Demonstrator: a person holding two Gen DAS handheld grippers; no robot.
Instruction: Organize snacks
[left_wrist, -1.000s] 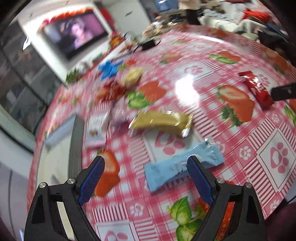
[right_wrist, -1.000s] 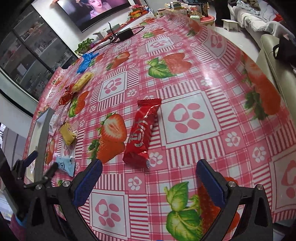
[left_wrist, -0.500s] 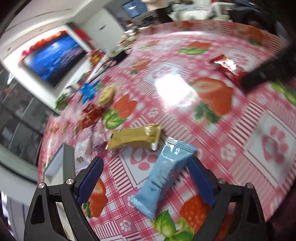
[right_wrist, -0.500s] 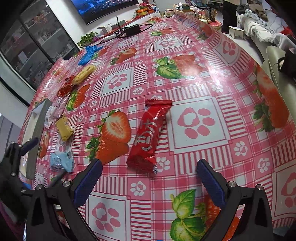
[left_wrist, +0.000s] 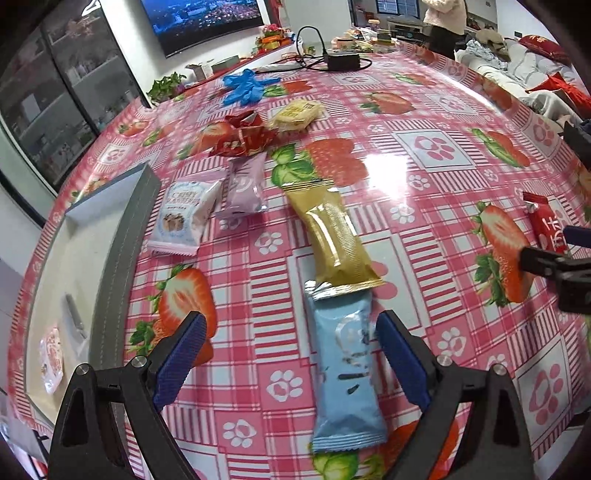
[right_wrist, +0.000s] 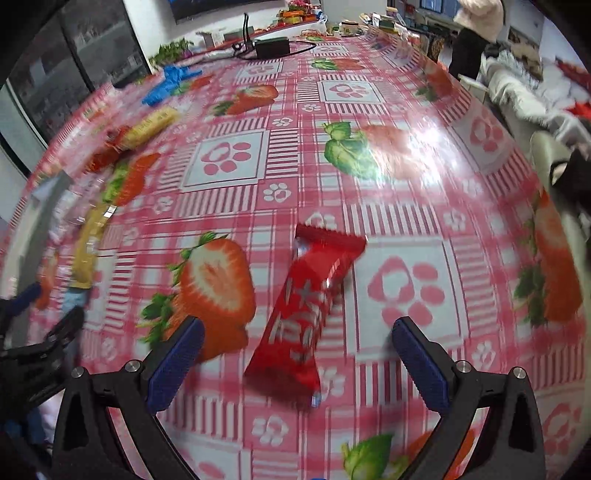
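My left gripper (left_wrist: 291, 354) is open over a light blue snack bar (left_wrist: 345, 373) that lies between its fingers on the strawberry tablecloth. A gold snack bar (left_wrist: 332, 236) lies just beyond it. My right gripper (right_wrist: 295, 354) is open over a red snack bar (right_wrist: 306, 314), which lies between its fingers; it also shows at the right edge of the left wrist view (left_wrist: 548, 225). A grey tray (left_wrist: 114, 258) on the left holds a small packet (left_wrist: 51, 360).
A white cookie packet (left_wrist: 184, 216), a purple packet (left_wrist: 245, 184), a red wrapper (left_wrist: 243, 138), a yellow packet (left_wrist: 295, 114) and blue gloves (left_wrist: 245, 86) lie further back. A black power adapter (left_wrist: 341, 61) with cables sits at the far edge.
My left gripper has swung round so the blue bar lies lengthwise between its fingers. My right gripper has moved forward and down over the red bar.
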